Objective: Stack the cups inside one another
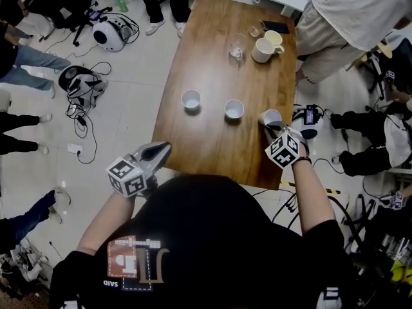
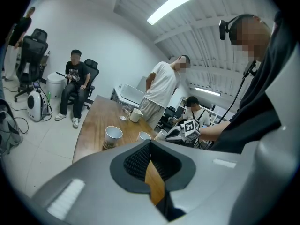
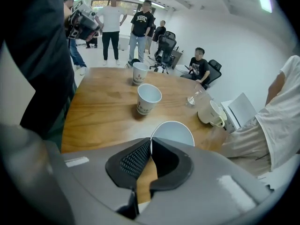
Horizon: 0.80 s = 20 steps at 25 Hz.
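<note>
Three white paper cups stand in a row across the wooden table [image 1: 206, 150]: the left cup [image 1: 191, 99], the middle cup [image 1: 234, 109] and the right cup [image 1: 272, 117]. My right gripper [image 1: 269, 129] points steeply down and is shut on the near rim of the right cup [image 3: 172, 133], with the thin wall pinched between its pads. In the right gripper view the middle cup [image 3: 149, 97] and the left cup [image 3: 139, 72] stand further off. My left gripper [image 1: 164, 148] hovers over the table's near left edge, shut with nothing in it; its view shows the left cup [image 2: 113, 136] and the middle cup [image 2: 144, 136].
At the table's far end stand a cream mug [image 1: 263, 49], a second mug [image 1: 275, 38], a clear glass [image 1: 238, 46] and a dark phone [image 1: 275, 26]. A person in light clothes [image 1: 347, 18] stands at the far right corner. Cables and gear [image 1: 84, 85] lie on the floor at left.
</note>
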Each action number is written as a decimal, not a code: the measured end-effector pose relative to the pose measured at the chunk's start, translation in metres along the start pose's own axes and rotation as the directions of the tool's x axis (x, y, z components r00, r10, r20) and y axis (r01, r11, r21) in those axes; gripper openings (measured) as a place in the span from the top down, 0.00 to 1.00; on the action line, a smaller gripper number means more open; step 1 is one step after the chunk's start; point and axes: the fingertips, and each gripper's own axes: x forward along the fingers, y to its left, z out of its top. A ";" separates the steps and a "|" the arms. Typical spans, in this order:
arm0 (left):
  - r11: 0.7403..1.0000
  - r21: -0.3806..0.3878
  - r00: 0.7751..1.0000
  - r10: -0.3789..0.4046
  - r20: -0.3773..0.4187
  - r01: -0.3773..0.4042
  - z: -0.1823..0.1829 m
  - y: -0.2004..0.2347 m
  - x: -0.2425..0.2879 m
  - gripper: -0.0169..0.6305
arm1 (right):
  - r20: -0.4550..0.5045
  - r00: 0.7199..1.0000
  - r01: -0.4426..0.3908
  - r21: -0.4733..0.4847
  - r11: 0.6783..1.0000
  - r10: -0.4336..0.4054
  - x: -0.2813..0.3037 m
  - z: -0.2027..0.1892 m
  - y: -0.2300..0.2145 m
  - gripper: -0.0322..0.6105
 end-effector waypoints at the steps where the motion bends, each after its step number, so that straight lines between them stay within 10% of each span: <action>1: 1.000 -0.002 1.000 -0.001 0.006 0.001 0.000 0.000 0.000 0.97 | 0.021 1.000 -0.012 0.008 1.000 0.012 -0.008 0.011 -0.001 0.91; 9: 1.000 -0.021 0.999 0.015 0.046 -0.014 0.001 0.007 -0.012 0.97 | 0.170 0.977 -0.137 0.021 0.990 0.132 -0.048 0.119 -0.004 0.91; 20: 0.994 -0.065 0.992 0.093 0.089 -0.087 -0.005 0.034 -0.056 0.97 | 0.008 0.980 -0.198 -0.033 0.980 0.198 0.012 0.135 0.018 0.91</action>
